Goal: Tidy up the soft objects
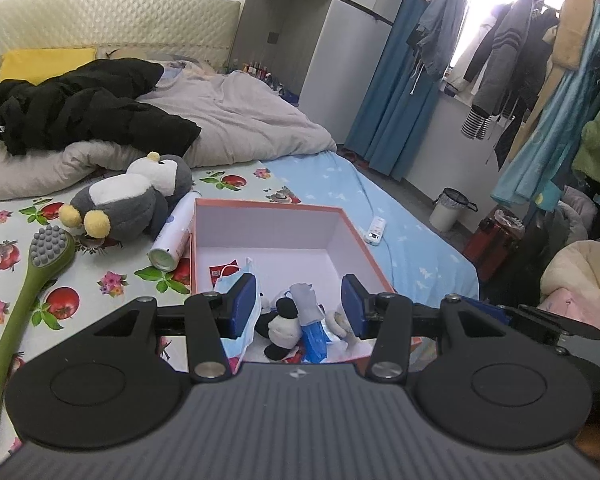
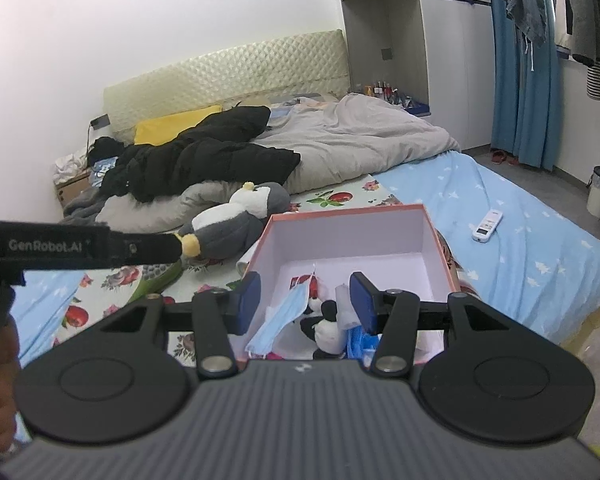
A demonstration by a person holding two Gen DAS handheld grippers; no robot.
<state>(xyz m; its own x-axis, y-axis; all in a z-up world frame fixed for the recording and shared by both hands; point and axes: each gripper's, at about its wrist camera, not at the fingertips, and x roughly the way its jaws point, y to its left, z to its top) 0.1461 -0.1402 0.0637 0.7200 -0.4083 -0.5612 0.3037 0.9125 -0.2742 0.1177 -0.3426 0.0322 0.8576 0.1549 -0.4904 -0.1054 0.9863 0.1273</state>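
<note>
We are looking along both tools at an open orange box (image 1: 268, 216) that is resting on the bed (image 1: 412, 248). The left hand-held gripper (image 1: 299, 306) is hovering over the box's near end with its blue pads standing apart and gripping nothing; the right hand-held gripper (image 2: 305, 300) is doing the same, likewise empty. Inside the box, at the near end, we are seeing a small panda plush (image 1: 282, 322), a blue face mask (image 2: 280, 318), a blue-and-white packet (image 1: 314, 334) and a red card (image 1: 222, 271). To the far left of the box, a grey penguin plush (image 1: 134, 196) is lying on the fruit-print sheet (image 1: 112, 280), with a spray can (image 1: 172, 236) touching the box wall and a green brush (image 1: 28, 292) farther left. A white remote (image 2: 487, 225) is lying to the right.
</note>
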